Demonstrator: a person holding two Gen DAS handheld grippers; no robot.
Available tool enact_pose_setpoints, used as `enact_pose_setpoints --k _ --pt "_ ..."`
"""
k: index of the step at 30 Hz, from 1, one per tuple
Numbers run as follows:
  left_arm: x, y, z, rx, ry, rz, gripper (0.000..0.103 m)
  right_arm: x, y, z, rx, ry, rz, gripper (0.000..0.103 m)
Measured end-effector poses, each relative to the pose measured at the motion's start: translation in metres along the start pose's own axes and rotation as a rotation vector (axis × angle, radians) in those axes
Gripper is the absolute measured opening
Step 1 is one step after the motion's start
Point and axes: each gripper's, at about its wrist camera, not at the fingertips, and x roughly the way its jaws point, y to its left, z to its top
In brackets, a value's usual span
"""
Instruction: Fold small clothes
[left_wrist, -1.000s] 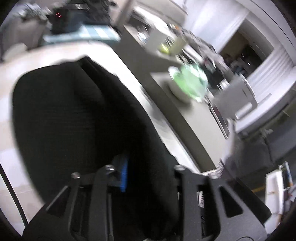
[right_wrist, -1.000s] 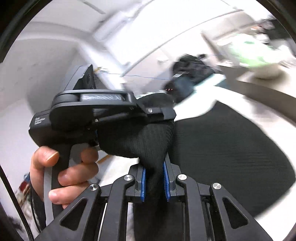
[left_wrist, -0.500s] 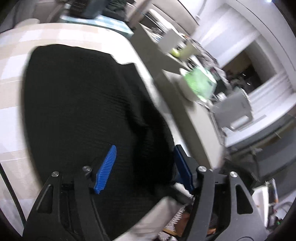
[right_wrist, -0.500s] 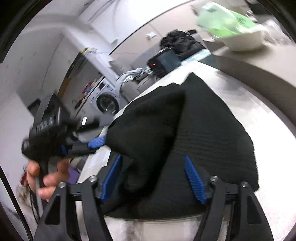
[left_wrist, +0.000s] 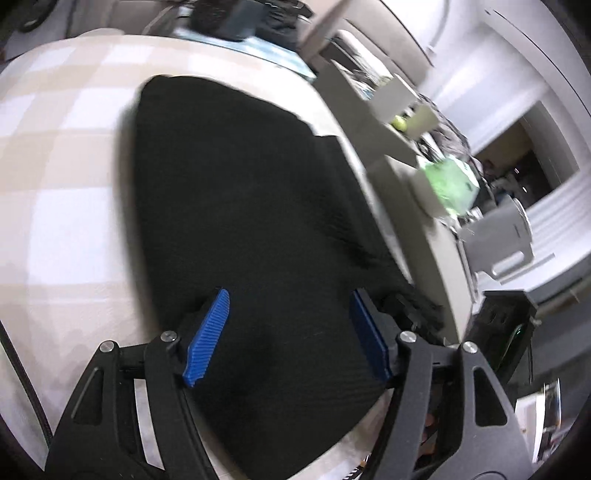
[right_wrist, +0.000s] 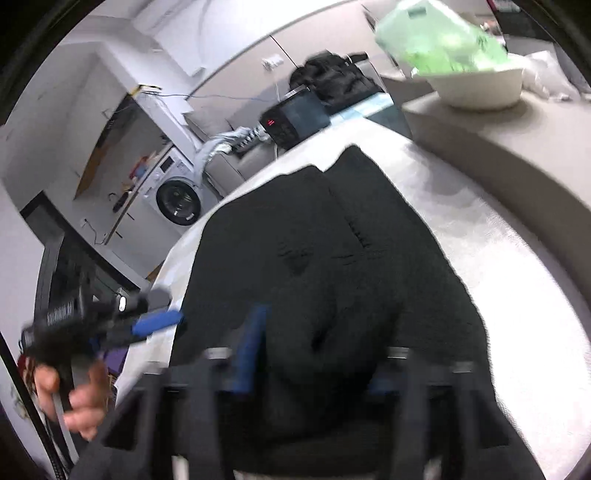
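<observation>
A black knit garment (left_wrist: 251, 221) lies folded on the white and beige checked table (left_wrist: 62, 177). It also shows in the right wrist view (right_wrist: 332, 266). My left gripper (left_wrist: 288, 332) is open, with its blue pads apart above the garment's near edge and nothing between them. My right gripper (right_wrist: 314, 354) is open over the garment's near end and is blurred by motion. The left gripper shows at the left of the right wrist view (right_wrist: 110, 325), held in a hand, beside the garment's edge.
A white bowl with a green bag (right_wrist: 476, 70) stands on a grey counter (right_wrist: 517, 155) beside the table. A black device with red digits (right_wrist: 295, 118) sits at the table's far end. A washing machine (right_wrist: 177, 195) stands behind.
Both grippers have let go of the garment and opened. The garment has dropped flat onto the table. Both grippers have drawn back toward its near edge.
</observation>
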Motion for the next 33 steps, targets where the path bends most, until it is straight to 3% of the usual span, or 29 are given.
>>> enact_pose_setpoints --k 2,6,9,12,15,21,25,28,30,31,33 --pt "-0.007 0.009 -0.002 -0.010 -0.019 0.019 0.064 -0.003 0.008 0.008 -0.030 -0.038 -0.014 0.015" --pt "-0.028 0.022 -0.004 -0.012 -0.068 0.048 0.064 -0.052 0.036 0.020 -0.123 -0.208 0.036 0.014" --pt "-0.030 0.026 -0.007 0.000 -0.084 0.071 0.064 -0.072 0.033 0.021 -0.132 -0.250 -0.027 0.014" --pt "-0.020 0.030 -0.011 0.009 -0.068 0.094 0.064 -0.060 0.000 0.007 -0.100 -0.194 -0.165 0.014" --pt "0.000 0.028 -0.013 0.004 -0.036 0.106 0.064 -0.037 -0.035 -0.005 -0.023 -0.087 -0.211 0.015" --pt "0.018 0.040 -0.016 -0.024 -0.048 0.096 0.064 -0.034 -0.042 -0.003 -0.069 -0.068 -0.186 0.021" --pt "0.026 0.045 -0.006 -0.031 -0.058 0.091 0.064 -0.051 -0.049 0.002 -0.093 -0.077 -0.213 0.047" --pt "0.032 0.044 0.002 -0.029 -0.068 0.104 0.064 -0.063 -0.054 0.008 -0.114 -0.083 -0.236 0.052" --pt "0.038 0.040 0.007 -0.026 -0.080 0.112 0.053 -0.062 -0.060 0.012 -0.102 -0.071 -0.226 0.052" --pt "0.041 0.039 0.010 -0.026 -0.080 0.119 0.040 -0.059 -0.062 0.014 -0.100 -0.061 -0.230 0.051" --pt "0.046 0.035 0.012 -0.023 -0.086 0.135 0.034 -0.051 -0.065 0.015 -0.113 -0.030 -0.237 0.043"
